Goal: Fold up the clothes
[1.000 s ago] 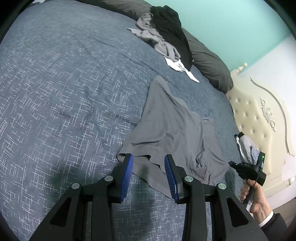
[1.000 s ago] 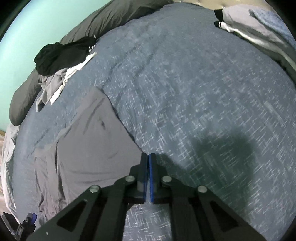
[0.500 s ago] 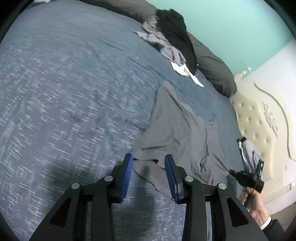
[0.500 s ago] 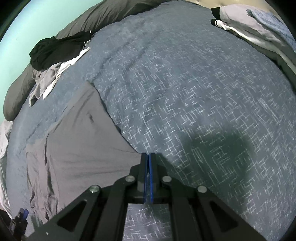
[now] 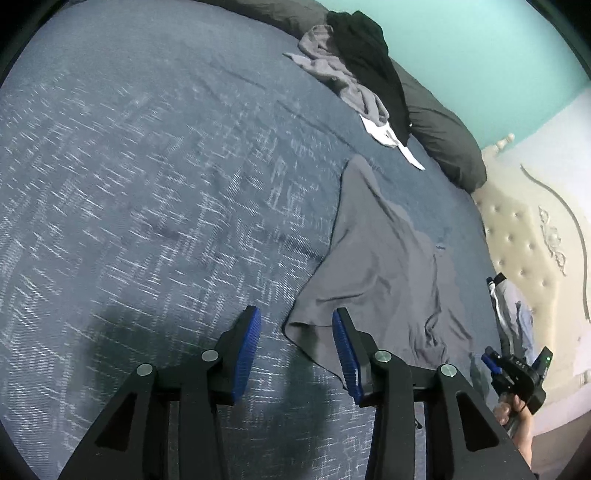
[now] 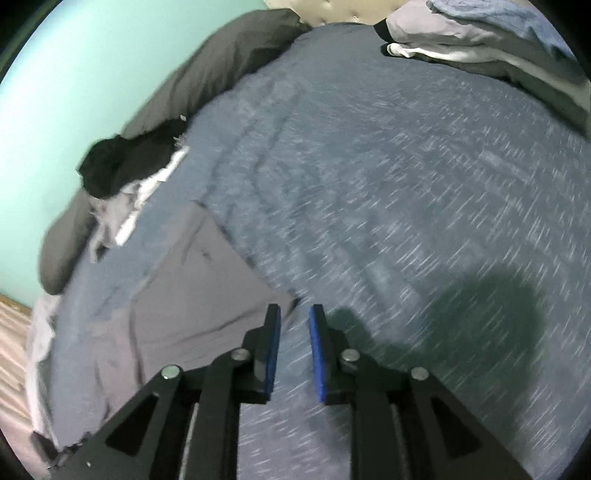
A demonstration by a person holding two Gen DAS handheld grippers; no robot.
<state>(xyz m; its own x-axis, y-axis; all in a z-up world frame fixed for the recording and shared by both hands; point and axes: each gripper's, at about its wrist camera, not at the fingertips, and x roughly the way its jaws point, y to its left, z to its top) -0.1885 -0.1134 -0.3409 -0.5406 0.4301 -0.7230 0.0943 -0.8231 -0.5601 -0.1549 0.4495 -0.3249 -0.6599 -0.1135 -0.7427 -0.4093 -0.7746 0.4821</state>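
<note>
The grey garment (image 5: 384,280) lies spread on the bed (image 5: 147,184), half flattened, one long side straight and the near end bunched into wrinkles. The left gripper (image 5: 295,347) hovers over its near corner, fingers apart and easing wider, with the corner's edge showing in the gap but nothing pinched. The right gripper (image 6: 294,350) sits just off the other near corner — its fingers are opening too, only bare bedcover between them, the cloth's tip just beside the left finger.

So neither hand has hold of anything right now. The risk, as I see it: the right one is moving fast enough to blur its view, and if it closes where it is, it grabs bedcover instead of fabric. The left could catch just the top ply of that rumpled corner — then the fold drags crooked and the wrinkles get pressed in.

Up by the dark pillow (image 5: 443,140) a heap of unfolded clothes (image 5: 354,70) waits, and a folded stack (image 6: 480,29) sits at the far edge.
</note>
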